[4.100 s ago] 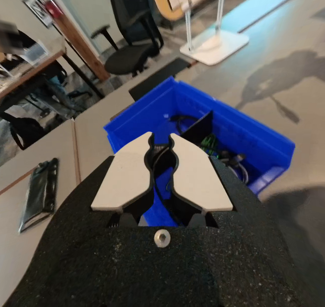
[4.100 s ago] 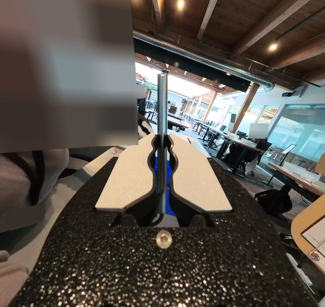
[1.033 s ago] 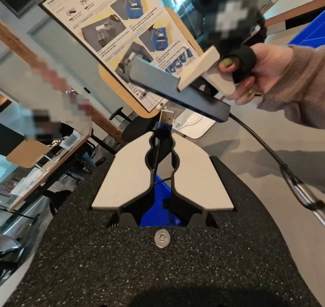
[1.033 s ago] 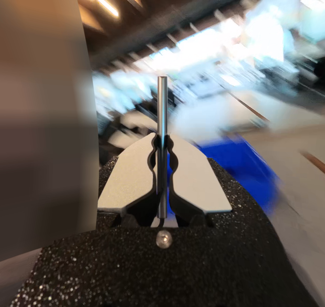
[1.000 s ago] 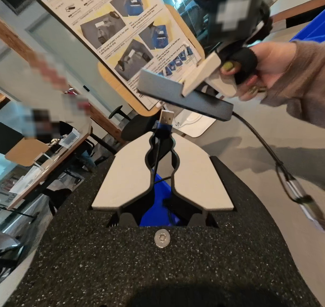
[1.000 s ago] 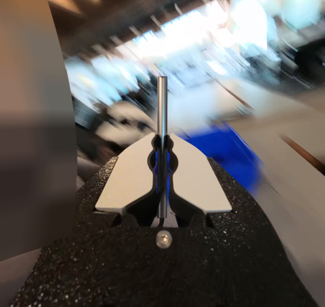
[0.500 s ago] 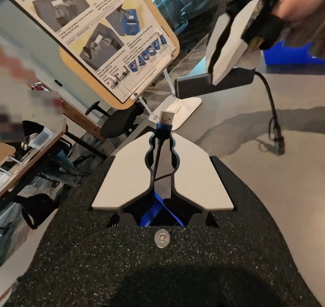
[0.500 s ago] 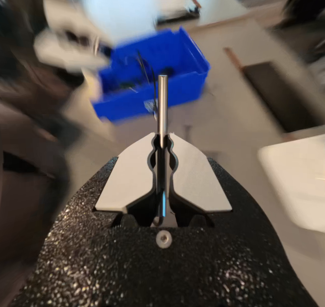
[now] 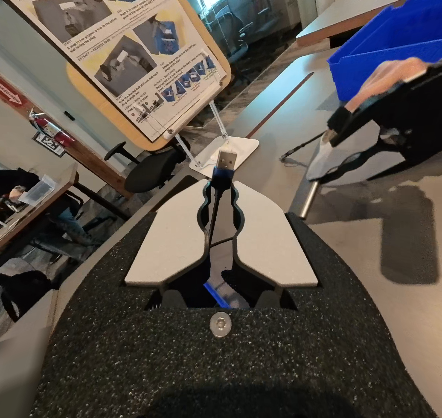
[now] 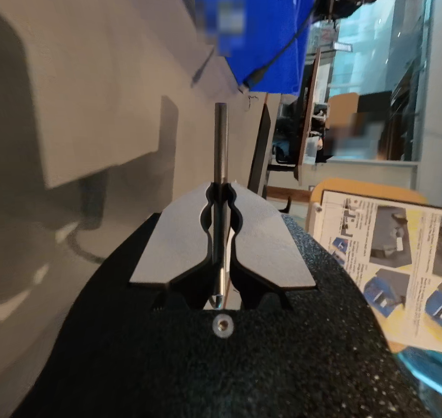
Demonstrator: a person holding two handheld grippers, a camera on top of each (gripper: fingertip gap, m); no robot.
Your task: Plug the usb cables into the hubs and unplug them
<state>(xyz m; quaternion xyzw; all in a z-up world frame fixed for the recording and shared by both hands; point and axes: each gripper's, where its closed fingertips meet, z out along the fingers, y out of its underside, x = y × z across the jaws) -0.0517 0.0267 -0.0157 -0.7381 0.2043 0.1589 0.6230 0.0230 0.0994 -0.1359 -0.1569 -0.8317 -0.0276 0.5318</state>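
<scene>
A: What's the left gripper [image 9: 221,186] got?

B: Its tips pinch a USB plug [image 9: 225,164], metal end pointing forward.

A: And the right gripper [image 9: 318,164]?

B: Ahead to the right, clamped on a hub [image 9: 309,198], blue bin [image 9: 392,45] beyond.
</scene>
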